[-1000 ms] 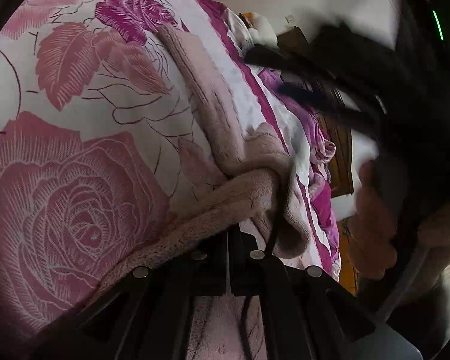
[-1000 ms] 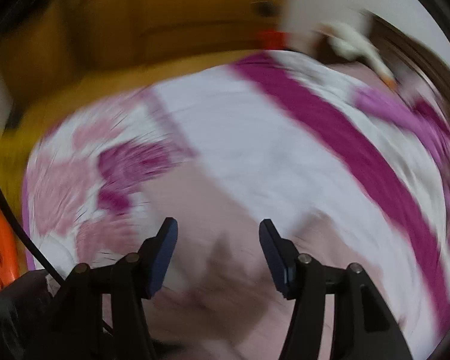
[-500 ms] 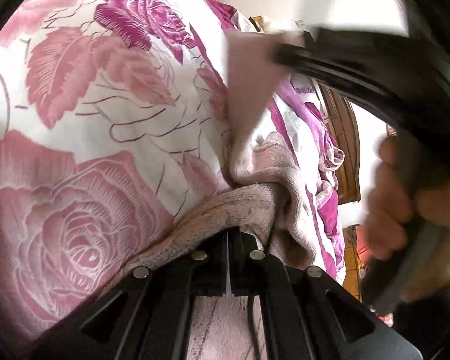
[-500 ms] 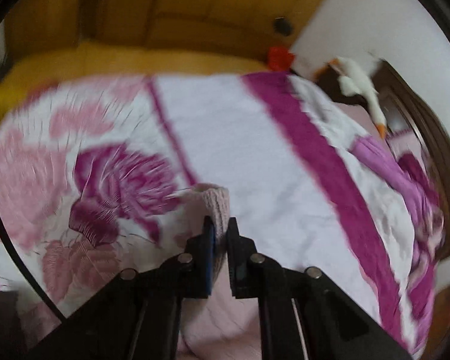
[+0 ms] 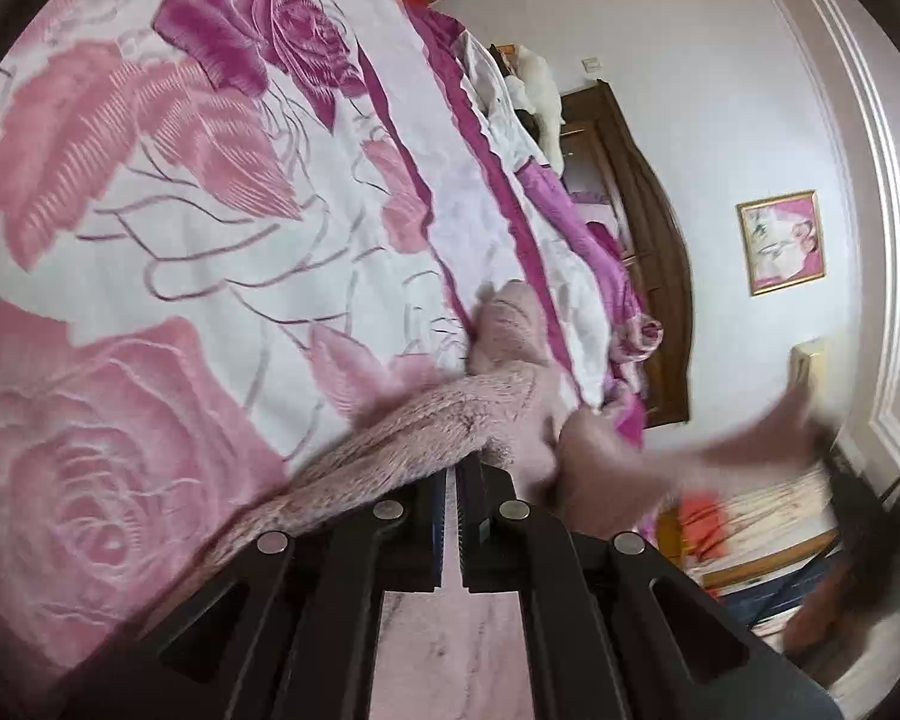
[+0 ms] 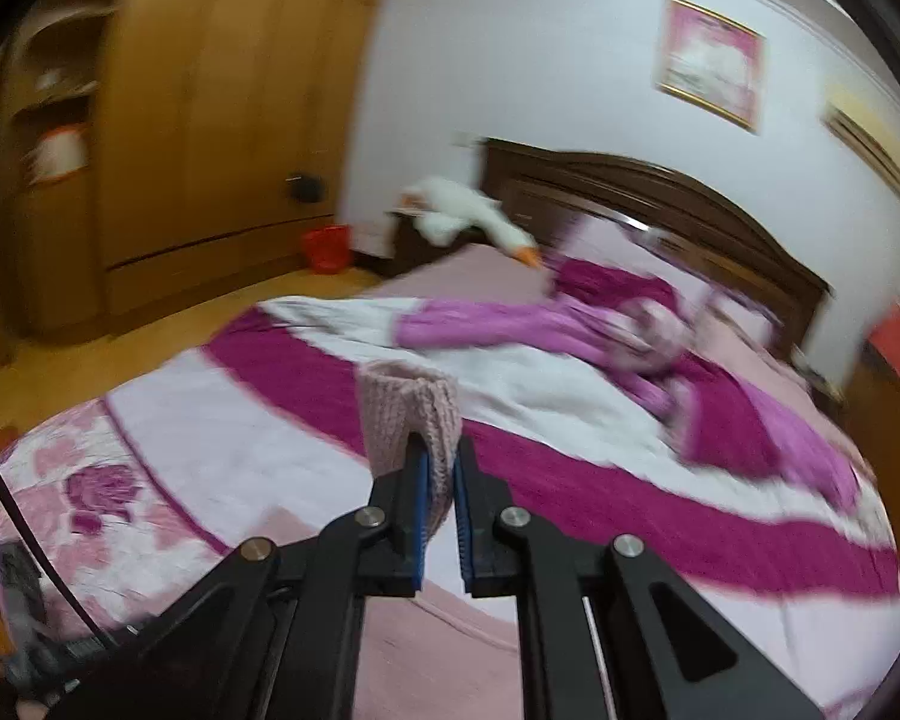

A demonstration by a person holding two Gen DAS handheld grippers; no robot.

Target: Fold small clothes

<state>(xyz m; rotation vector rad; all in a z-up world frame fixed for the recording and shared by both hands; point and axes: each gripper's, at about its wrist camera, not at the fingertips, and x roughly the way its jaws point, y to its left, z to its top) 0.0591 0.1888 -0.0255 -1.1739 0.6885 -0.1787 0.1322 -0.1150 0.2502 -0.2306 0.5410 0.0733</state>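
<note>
A fuzzy pale pink knitted garment (image 5: 426, 426) lies on a rose-patterned bedspread (image 5: 168, 192). My left gripper (image 5: 452, 480) is shut on its edge, low over the bed. My right gripper (image 6: 441, 468) is shut on the ribbed cuff of the same garment (image 6: 405, 414) and holds it lifted above the bed. In the left wrist view a blurred pink sleeve (image 5: 720, 456) stretches right toward the right gripper's dark blurred shape (image 5: 852, 516). More pink cloth lies under the right gripper (image 6: 426, 636).
A crumpled magenta blanket (image 6: 570, 318) and a white plush goose (image 6: 468, 210) lie near the dark wooden headboard (image 6: 660, 192). A wooden wardrobe (image 6: 210, 108) and a red bucket (image 6: 325, 247) stand across the floor to the left.
My right gripper closed on the cuff and has lifted it up and away to the right, drawing the sleeve off the bed. My left gripper stays shut on the garment.
</note>
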